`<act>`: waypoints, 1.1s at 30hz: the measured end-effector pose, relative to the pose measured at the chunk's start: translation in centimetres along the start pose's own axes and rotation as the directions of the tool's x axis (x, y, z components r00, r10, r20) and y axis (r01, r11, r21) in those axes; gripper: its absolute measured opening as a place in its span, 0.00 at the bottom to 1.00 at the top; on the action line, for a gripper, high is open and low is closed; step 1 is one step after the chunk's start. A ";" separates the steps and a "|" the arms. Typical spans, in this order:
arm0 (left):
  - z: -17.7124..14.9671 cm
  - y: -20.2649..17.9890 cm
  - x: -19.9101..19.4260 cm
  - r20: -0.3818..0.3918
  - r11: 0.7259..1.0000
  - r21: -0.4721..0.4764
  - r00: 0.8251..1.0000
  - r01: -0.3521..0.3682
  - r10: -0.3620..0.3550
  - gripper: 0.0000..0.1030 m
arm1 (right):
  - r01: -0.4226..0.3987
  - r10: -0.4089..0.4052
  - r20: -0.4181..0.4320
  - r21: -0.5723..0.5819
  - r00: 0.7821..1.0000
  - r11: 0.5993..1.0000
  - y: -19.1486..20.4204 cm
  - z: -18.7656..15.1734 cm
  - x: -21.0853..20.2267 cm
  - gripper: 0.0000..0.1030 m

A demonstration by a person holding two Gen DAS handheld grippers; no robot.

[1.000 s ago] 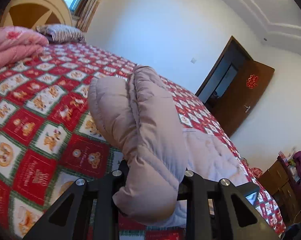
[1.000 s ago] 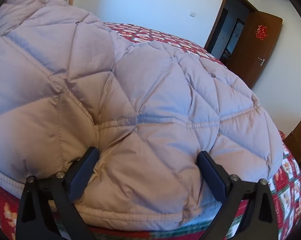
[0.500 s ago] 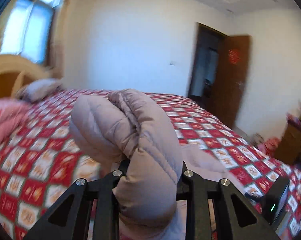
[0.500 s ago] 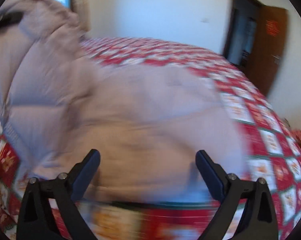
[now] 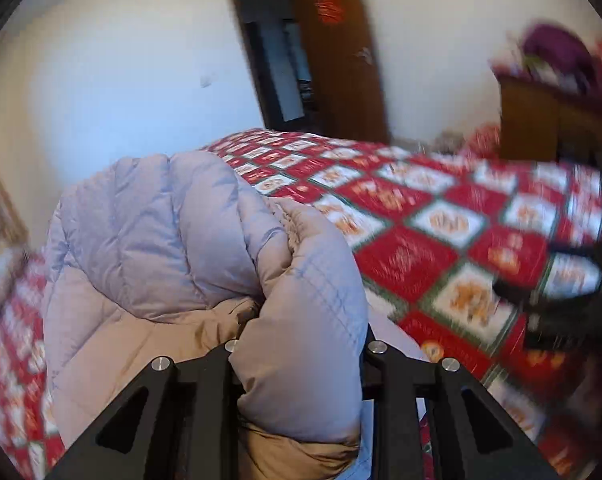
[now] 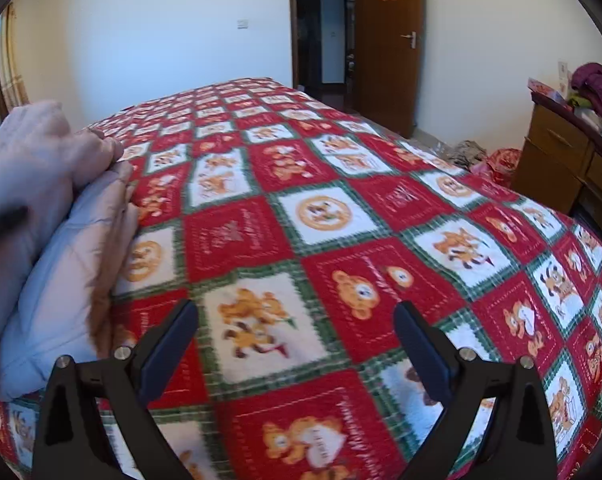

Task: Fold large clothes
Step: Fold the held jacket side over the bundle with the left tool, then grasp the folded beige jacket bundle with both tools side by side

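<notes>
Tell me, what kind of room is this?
It looks like a bedroom in a home. A big bed with a red patterned bedspread fills the middle, a wooden door stands open at the far wall, and a wooden dresser piled with clothes stands at the side.

Red patchwork bedspread (image 6: 341,240), brown door (image 6: 389,40) (ajar), wooden dresser (image 6: 557,160).

The right gripper (image 6: 295,344), spread over the quilted jacket (image 6: 49,248) a second ago, now hangs over bare bedspread (image 6: 341,208) with the jacket off to its left. The left gripper (image 5: 299,356) has swung the jacket fold toward the door (image 5: 341,52).
</notes>
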State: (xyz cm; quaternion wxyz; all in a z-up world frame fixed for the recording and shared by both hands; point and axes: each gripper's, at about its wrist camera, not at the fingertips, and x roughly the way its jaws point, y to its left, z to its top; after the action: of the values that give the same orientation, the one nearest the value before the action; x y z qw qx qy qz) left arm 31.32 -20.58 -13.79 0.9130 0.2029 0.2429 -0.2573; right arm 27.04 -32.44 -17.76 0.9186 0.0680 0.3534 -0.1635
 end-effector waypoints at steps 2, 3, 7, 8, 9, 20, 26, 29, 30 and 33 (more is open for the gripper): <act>-0.2 -1.3 -0.2 0.004 0.998 0.063 1.000 -0.017 0.017 0.30 | -0.002 0.002 -0.007 0.014 1.000 1.000 -0.4 0.0 0.4 0.97; -0.1 -1.8 -0.5 0.008 0.995 0.089 0.999 -0.034 0.034 0.36 | -0.002 0.002 -0.008 0.017 1.000 1.000 -0.6 -0.2 0.5 0.97; 0.9 -3.7 -3.1 0.057 0.978 0.179 0.994 -0.106 0.097 0.59 | -0.004 0.004 -0.017 0.018 1.000 1.000 -0.9 -0.4 1.2 0.97; 1.1 -4.2 -4.4 0.090 0.974 0.196 0.991 -0.114 0.098 0.62 | -0.004 0.004 -0.010 0.018 1.000 1.000 -1.0 -0.4 1.1 0.97; 1.3 -4.6 -5.2 0.111 0.971 0.207 0.989 -0.116 0.094 0.72 | 0.004 -0.004 -0.003 0.019 1.000 1.000 -1.1 -0.3 1.0 0.97; 1.3 7.1 -11.9 0.192 0.955 -0.069 0.935 -0.290 0.298 0.84 | 0.020 -0.019 0.086 -0.010 0.996 1.000 0.1 3.3 -3.1 0.94; -1.9 21.4 -8.8 -0.057 0.787 -0.435 0.885 -0.438 0.461 0.84 | -0.094 0.114 0.160 -0.129 0.981 0.987 8.4 8.6 -6.9 0.65; -2.8 24.5 -7.5 -0.096 0.737 -0.529 0.892 -0.421 0.441 0.84 | -0.143 0.177 0.187 -0.184 0.966 0.973 13.7 11.3 -8.1 0.61; -2.9 25.2 -7.0 -0.109 0.726 -0.547 0.895 -0.418 0.433 0.84 | -0.165 0.199 0.180 -0.189 0.963 0.968 15.3 12.1 -8.0 0.59; -2.5 25.5 -5.1 -0.139 0.713 -0.559 0.896 -0.422 0.421 0.84 | -0.206 0.231 0.130 -0.181 0.964 0.962 19.4 14.0 -6.5 0.49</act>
State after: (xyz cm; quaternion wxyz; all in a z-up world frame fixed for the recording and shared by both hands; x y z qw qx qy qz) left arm 41.12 2.64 -6.74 0.9649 -0.0328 0.2571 0.0434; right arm 38.04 -15.98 -2.89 0.9574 0.0176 0.2862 -0.0358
